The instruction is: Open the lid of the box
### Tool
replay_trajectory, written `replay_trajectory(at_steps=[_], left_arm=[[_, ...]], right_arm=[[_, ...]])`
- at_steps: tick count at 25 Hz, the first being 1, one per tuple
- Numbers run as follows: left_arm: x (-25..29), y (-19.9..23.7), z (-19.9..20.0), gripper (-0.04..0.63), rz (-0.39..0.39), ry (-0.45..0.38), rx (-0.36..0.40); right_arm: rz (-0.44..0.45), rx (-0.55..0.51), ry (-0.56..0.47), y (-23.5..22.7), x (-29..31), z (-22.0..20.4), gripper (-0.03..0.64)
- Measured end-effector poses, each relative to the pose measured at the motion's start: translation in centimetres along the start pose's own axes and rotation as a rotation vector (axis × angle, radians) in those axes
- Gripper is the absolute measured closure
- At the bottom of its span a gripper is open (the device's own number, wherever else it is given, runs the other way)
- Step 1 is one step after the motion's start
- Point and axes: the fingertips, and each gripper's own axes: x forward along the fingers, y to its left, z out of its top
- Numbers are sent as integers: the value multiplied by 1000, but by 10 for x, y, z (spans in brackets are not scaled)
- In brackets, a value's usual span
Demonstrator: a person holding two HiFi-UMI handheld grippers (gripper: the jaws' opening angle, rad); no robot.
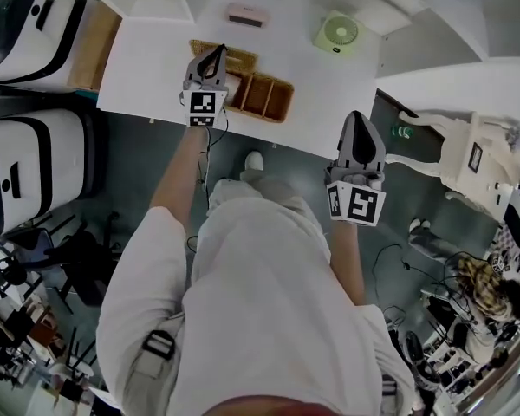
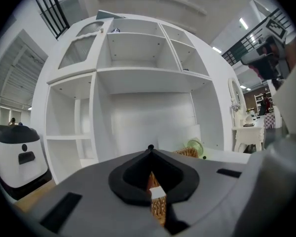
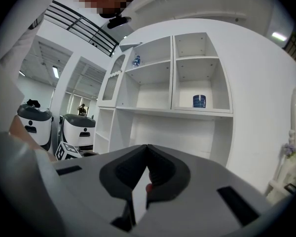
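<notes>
A brown woven box (image 1: 262, 97) with open compartments sits on the white table (image 1: 147, 68). Its woven lid (image 1: 236, 56) stands raised along the box's far left side. My left gripper (image 1: 215, 53) reaches over the box's left end, shut on the lid. In the left gripper view a strip of the woven lid (image 2: 158, 204) with a white tag shows pinched between the jaws of the left gripper (image 2: 150, 150). My right gripper (image 1: 356, 116) hovers by the table's front right corner, apart from the box; the right gripper (image 3: 147, 147) has its jaws together and holds nothing.
A small green fan (image 1: 337, 33) and a pale pink case (image 1: 246, 15) stand at the table's back. White shelving (image 2: 138, 83) rises behind it. White robot units (image 1: 30, 167) stand to the left, a white dresser (image 1: 472, 150) to the right.
</notes>
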Motion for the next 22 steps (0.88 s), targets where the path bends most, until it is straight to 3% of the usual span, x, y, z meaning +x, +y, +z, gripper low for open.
replay_trajectory(at_steps=[8, 13, 14, 17, 22], left_arm=[[63, 10, -17, 587, -35, 15, -29], [75, 9, -30, 580, -61, 47, -65], [74, 8, -28, 562, -71, 47, -84], [70, 4, -21, 416, -102, 52, -115], [53, 2, -7, 308, -126, 21, -115]], right_arm=[[-61, -29, 24, -19, -5, -2, 620], [-89, -37, 27, -28, -10, 1, 621], [-91, -36, 23, -28, -12, 3, 620], [-93, -30, 10, -26, -13, 7, 620], [-93, -15, 3, -16, -21, 7, 620]])
